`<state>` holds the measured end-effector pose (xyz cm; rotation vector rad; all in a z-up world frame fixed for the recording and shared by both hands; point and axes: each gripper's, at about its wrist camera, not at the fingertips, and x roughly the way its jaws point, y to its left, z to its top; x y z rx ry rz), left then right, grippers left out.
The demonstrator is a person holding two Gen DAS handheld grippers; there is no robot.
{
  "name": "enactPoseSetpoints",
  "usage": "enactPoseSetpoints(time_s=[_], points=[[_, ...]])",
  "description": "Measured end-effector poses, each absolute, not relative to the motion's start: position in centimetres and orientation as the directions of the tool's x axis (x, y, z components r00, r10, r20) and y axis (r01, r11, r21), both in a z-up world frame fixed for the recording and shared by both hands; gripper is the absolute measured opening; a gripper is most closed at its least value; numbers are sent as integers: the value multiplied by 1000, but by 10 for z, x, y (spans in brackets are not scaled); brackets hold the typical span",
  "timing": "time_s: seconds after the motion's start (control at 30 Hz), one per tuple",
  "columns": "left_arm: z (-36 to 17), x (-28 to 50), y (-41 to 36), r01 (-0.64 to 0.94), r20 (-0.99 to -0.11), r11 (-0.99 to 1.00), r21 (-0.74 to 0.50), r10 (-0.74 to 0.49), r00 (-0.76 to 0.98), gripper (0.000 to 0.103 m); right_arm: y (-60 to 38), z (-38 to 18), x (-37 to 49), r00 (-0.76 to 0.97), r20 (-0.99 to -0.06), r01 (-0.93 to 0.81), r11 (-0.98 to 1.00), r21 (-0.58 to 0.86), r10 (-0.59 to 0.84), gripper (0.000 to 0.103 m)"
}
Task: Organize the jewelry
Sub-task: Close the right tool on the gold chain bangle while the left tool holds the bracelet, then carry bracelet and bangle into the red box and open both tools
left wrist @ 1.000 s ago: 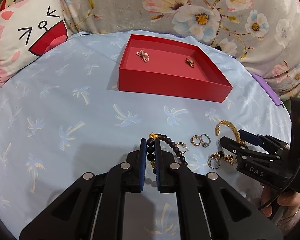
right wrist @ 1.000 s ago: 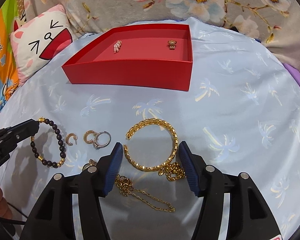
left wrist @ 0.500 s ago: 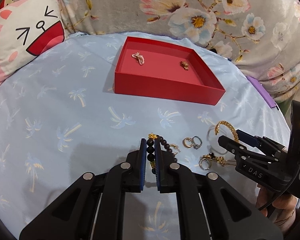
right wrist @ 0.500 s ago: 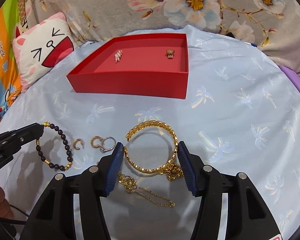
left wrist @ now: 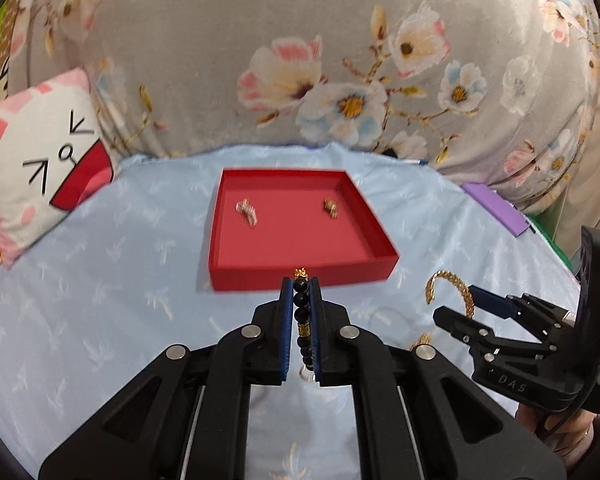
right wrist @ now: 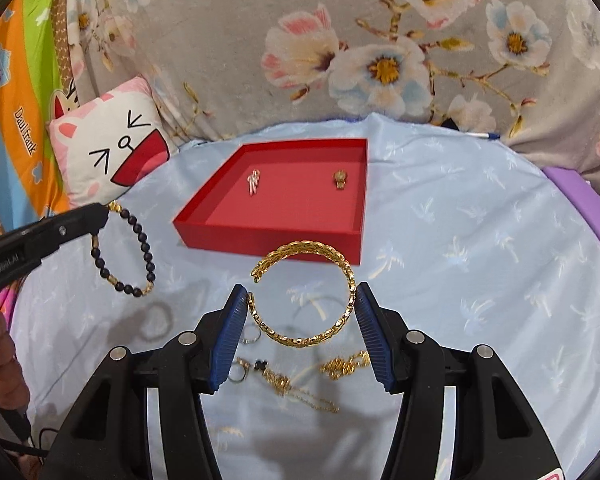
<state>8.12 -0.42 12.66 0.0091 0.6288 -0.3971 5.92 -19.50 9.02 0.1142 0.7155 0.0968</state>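
Left wrist view: the left gripper (left wrist: 301,300) is clamped shut on a bead bracelet (left wrist: 302,322), dark beads with gold spacers running down the narrow gap between its blue pads (left wrist: 286,320). The bracelet is lifted off the blue cloth (left wrist: 112,300), just in front of the near wall of the red tray (left wrist: 300,278). Two earrings (left wrist: 247,211) (left wrist: 331,207) lie apart on the tray floor. To the right, the right gripper (left wrist: 466,306) carries a gold cuff (left wrist: 450,288) above the cloth.

Right wrist view: the right gripper (right wrist: 302,316) is about half open, its pads pressing the two sides of the cuff (right wrist: 304,292), which hangs in the air between the fingers, open end to the left, near the tray (right wrist: 268,238). At the left, the left gripper (right wrist: 100,214) holds the bead bracelet (right wrist: 124,254) dangling as a loop clear of the cloth (right wrist: 460,260). Below the cuff, rings (right wrist: 246,338) and a gold chain (right wrist: 300,388) lie on the cloth, blurred. A cat pillow (right wrist: 112,152) sits behind the left gripper
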Motion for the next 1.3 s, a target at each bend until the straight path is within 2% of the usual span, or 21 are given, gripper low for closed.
enactPoseSetpoints(time_s=[0.17, 0.37, 0.57, 0.83, 1.1, 1.17, 1.2, 1.23, 1.3], points=[[149, 116, -17, 394, -539, 910, -127, -397, 743, 7, -202, 102, 99, 759, -640, -54, 991, 124, 122, 54], [149, 176, -26, 400, -534, 896, -193, -438, 724, 7, -205, 105, 154, 761, -635, -50, 988, 145, 132, 54], [118, 231, -32, 377, -604, 897, -231, -436, 667, 7, -199, 87, 207, 726, -670, -48, 983, 177, 156, 54], [66, 279, -30, 316, -688, 927, -200, -363, 629, 7, -184, 44, 255, 664, -734, -42, 987, 153, 141, 54], [46, 305, -27, 277, -692, 947, -165, -311, 652, 8, -180, 24, 278, 664, -743, -21, 995, 102, 90, 55], [45, 308, -25, 247, -679, 957, -152, -282, 677, 21, -182, 25, 279, 682, -729, -2, 997, 82, 62, 57], [45, 309, -23, 226, -678, 964, -141, -260, 687, 40, -183, 26, 279, 688, -724, 6, 997, 81, 54, 59], [46, 310, -21, 201, -674, 971, -128, -234, 701, 53, -186, 28, 277, 696, -717, 15, 996, 85, 51, 60], [50, 306, -15, 179, -661, 978, -106, -203, 723, 54, -192, 35, 270, 711, -702, 27, 995, 100, 51, 60]])
